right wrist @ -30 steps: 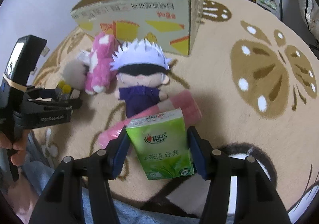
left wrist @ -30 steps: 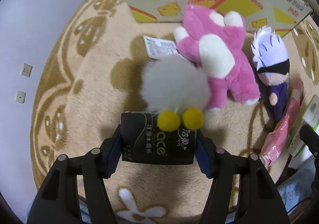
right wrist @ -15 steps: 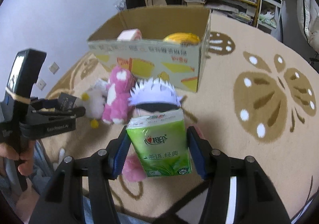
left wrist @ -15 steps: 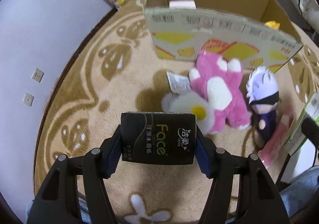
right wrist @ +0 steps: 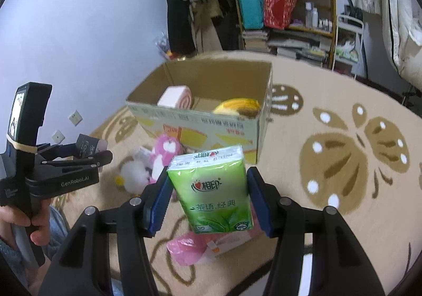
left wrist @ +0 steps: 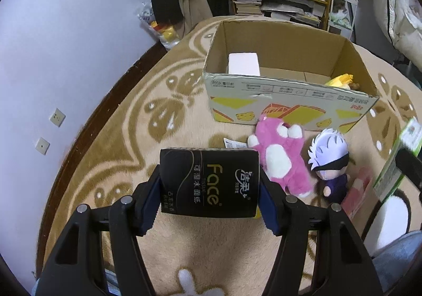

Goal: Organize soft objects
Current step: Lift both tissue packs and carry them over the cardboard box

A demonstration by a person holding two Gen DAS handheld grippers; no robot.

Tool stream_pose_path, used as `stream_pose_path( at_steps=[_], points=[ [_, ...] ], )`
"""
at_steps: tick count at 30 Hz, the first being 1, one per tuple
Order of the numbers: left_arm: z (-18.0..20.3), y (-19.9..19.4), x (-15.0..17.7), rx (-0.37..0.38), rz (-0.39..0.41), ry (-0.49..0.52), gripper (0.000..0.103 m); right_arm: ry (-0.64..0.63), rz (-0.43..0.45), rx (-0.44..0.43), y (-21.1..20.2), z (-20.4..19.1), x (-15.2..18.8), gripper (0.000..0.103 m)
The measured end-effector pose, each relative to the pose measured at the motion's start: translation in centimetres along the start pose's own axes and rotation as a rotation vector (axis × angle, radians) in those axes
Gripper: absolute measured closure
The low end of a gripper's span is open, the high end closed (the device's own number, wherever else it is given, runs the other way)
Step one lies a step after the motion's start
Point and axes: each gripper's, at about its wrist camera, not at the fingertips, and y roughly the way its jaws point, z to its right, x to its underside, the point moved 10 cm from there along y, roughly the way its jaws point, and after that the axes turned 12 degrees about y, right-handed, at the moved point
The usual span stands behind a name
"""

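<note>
Cardboard box [left wrist: 290, 108] sits open on the rug, big and stiff, with room inside. Next biggest are my two tissue packs, both up in the air near it. My left gripper [left wrist: 209, 190] squeezes the black tissue pack [left wrist: 209, 182] by its two short ends. My right gripper [right wrist: 208, 198] pinches the green tissue pack [right wrist: 215, 190] by its sides. I think both are light, squishy and a bit slippery, so holding the middle feels safest.

Black tongs [left wrist: 209, 190] w/ blue pads [left wrist: 147, 203], silver screws.
</note>
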Motion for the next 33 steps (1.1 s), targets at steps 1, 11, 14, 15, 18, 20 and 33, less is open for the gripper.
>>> stream_pose_path(
  at_steps=[1,11,14,15,18,20,33],
  points=[
    [0.0,-0.1,0.0,-0.014,-0.001,0.007,0.040,0.000,0.008,-0.004,-0.1,-0.1,-0.2,0.044],
    [-0.1,-4.2,-2.7,-0.067,0.182,0.026,0.039,-0.026,0.106,-0.030,-1.9,-1.6,-2.4,0.044],
    [-0.3,-5.8,-3.7,-0.096,0.254,0.026,0.039,-0.031,0.132,-0.031,-2.2,-1.7,-2.8,0.044],
    [-0.4,-6.3,-4.0,-0.102,0.273,0.022,0.040,-0.032,0.138,-0.032,-2.3,-1.7,-3.0,0.044],
    [-0.7,-7.1,-4.8,-0.103,0.303,0.006,0.039,-0.033,0.158,-0.044,-2.6,-1.9,-3.5,0.044],
    [-1.0,-7.4,-5.1,-0.104,0.316,-0.004,0.039,-0.029,0.174,-0.046,-2.7,-1.9,-4.0,0.044],
    [-1.7,-8.3,-9.0,-0.105,0.404,-0.020,0.039,0.013,0.240,-0.045,-2.1,-0.8,-6.7,0.044]
  ],
)
